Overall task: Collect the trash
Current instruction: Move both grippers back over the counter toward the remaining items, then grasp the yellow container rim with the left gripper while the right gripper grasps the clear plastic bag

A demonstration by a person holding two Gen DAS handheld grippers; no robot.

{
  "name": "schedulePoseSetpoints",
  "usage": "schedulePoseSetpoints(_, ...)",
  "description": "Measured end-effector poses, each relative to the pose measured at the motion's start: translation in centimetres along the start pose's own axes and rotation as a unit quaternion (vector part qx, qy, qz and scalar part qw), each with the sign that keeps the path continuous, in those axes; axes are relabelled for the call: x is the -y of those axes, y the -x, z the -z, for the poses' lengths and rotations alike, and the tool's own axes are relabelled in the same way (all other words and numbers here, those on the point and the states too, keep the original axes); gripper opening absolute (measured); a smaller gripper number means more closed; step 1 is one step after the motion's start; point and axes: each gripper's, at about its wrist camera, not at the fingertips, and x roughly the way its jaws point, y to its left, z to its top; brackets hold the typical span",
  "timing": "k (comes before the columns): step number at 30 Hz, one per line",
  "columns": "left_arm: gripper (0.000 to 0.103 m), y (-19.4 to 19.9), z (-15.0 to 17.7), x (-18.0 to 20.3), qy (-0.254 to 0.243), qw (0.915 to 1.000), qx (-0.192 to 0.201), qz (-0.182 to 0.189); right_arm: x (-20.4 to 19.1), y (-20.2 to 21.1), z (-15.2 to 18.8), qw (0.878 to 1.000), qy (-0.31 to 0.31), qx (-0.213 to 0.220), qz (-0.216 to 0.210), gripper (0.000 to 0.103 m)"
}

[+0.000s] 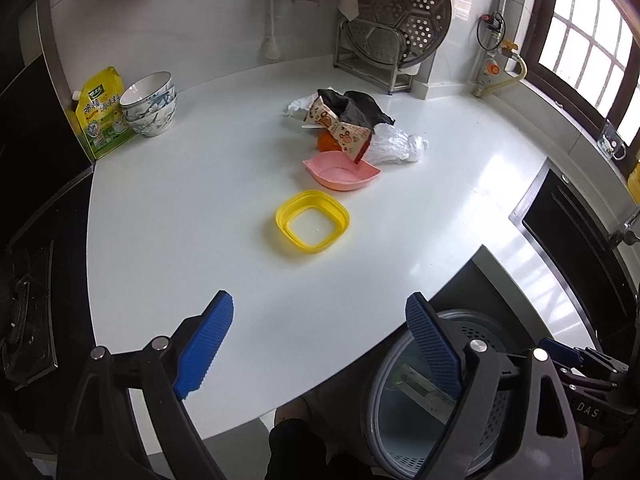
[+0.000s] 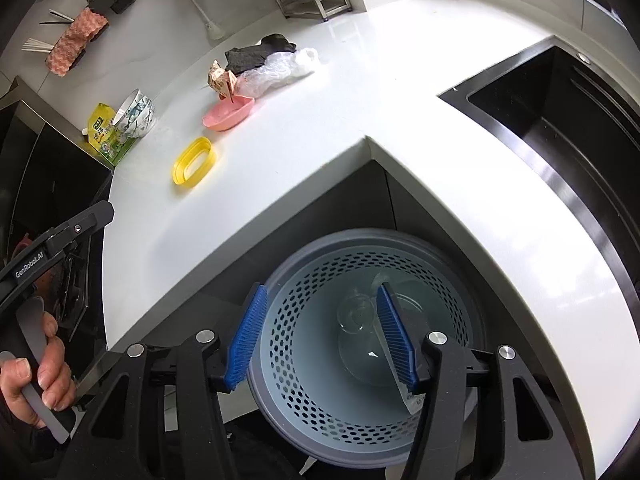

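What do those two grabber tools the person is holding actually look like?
Both grippers, left and right, are black angular frames joined by silver round pivots. Each has two fingers faced with bright blue ribbed pads. White lettering marks the bodies: "GenRobot.AI" on the left one, "DAS" on the right. A bare hand squeezes a grey trigger handle.

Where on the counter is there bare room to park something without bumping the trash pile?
Bare patches: the near counter between the yellow container and the left claw, and the stretch between the sink and the clear plastic bag. Crowded: the wrapper pile leaning onto the pink dish, and the back-left corner with stacked bowls.
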Motion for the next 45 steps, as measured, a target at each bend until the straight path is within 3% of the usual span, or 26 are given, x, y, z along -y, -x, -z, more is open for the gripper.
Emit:
schedulePoseSetpoints(5, 0.090, -1.4, -1.9, -2.2, 0.026, 0.9995, 0.008, -0.015, -1.7, 0.1, -1.8, 1.000, 0.006, 0.012, 0.005, 0.058)
schedulePoseSetpoints(11, 0.090, -4.8, -3.2, -3.7, 0.047, 0.9986, -0.015, -0.021, -3.0, 0.1, -2.6, 1.000, 0.011, 0.017, 0.021, 0.059)
schedulePoseSetpoints(18, 0.090, -8.9, -3.4, -4.2, 0.055, 0.9971, -0.042, -0.032, -3.5, -1.4, -3.3, 0.999, 0.002, 0.005, 0.033, 0.059)
schedulePoseSetpoints(31, 0.090, -14.0, -4.4, -3.8, 0.060, 0.9961, -0.050, -0.040, -3.5, -4.2, -6.3, 0.999, -0.008, 0.000, 0.049, 0.059)
schedulePoseSetpoints(34, 0.082, -14.6, -4.4, -3.5, 0.053, 0.9964, -0.053, -0.040, -3.1, -4.4, -7.5, 0.999, -0.015, 0.005, 0.052, 0.059)
schedulePoseSetpoints(36, 0.071, -15.1, -4.3, -3.4, 0.051, 0.9962, -0.060, -0.036, -2.9, -4.6, -8.4, 0.998, -0.017, 0.010, 0.055, 0.059)
schedulePoseSetpoints(40, 0.066, -15.2, -4.4, -3.6, 0.053, 0.9965, -0.057, -0.031, -2.7, -5.1, -10.1, 0.998, -0.025, 0.018, 0.055, 0.059)
schedulePoseSetpoints(45, 0.046, -15.1, -4.7, -3.8, 0.046, 0.9972, -0.056, -0.018, -2.7, -6.4, -12.2, 0.998, -0.034, 0.026, 0.052, 0.059)
